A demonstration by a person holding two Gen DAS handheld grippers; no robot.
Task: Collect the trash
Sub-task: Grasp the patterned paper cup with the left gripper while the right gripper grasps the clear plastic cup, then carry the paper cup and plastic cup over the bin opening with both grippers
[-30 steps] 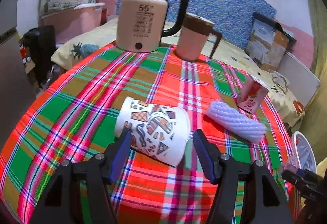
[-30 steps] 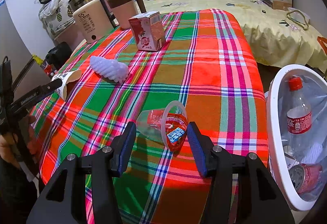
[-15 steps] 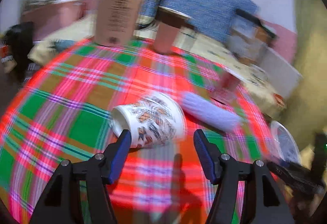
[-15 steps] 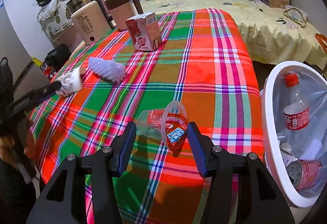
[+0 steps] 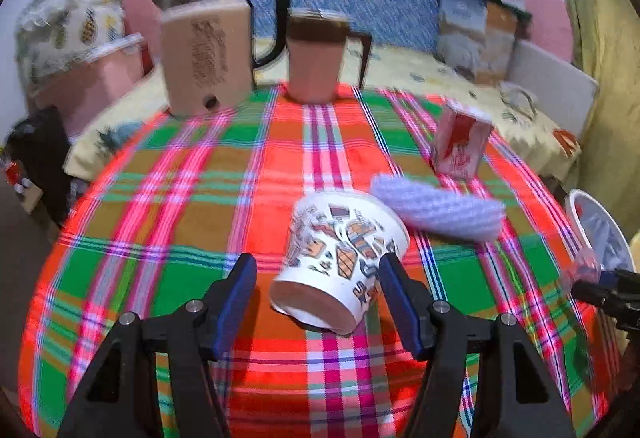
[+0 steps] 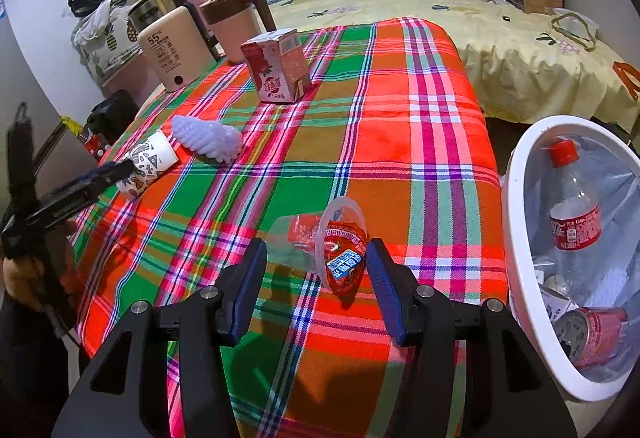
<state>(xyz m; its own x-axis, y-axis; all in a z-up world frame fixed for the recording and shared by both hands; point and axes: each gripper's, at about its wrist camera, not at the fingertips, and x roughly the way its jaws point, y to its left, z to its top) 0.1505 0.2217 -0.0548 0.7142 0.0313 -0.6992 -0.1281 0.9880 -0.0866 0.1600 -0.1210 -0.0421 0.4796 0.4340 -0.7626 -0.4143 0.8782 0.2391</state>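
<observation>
Left gripper (image 5: 318, 288) sits wide open around my tipped paper cup (image 5: 340, 262), not squeezing it. Right gripper (image 6: 316, 270) also gapes open, straddling a plastic cup (image 6: 328, 242).

On your desk (image 6: 420, 142) you have one patterned paper cup (image 5: 340, 262), one white foam net sleeve (image 5: 438, 212), one red-and-white drink carton (image 6: 276, 66), one clear plastic cup (image 6: 332, 250) with a red label, one kettle (image 6: 172, 42) and one lidded mug (image 6: 236, 26). In the one white bin (image 6: 516, 238) beside the desk you can count one plastic bottle (image 6: 572, 222) and one can (image 6: 592, 330). You hold two tools, one (image 5: 318, 302) per hand, the other (image 6: 316, 288) nearer the bin.
</observation>
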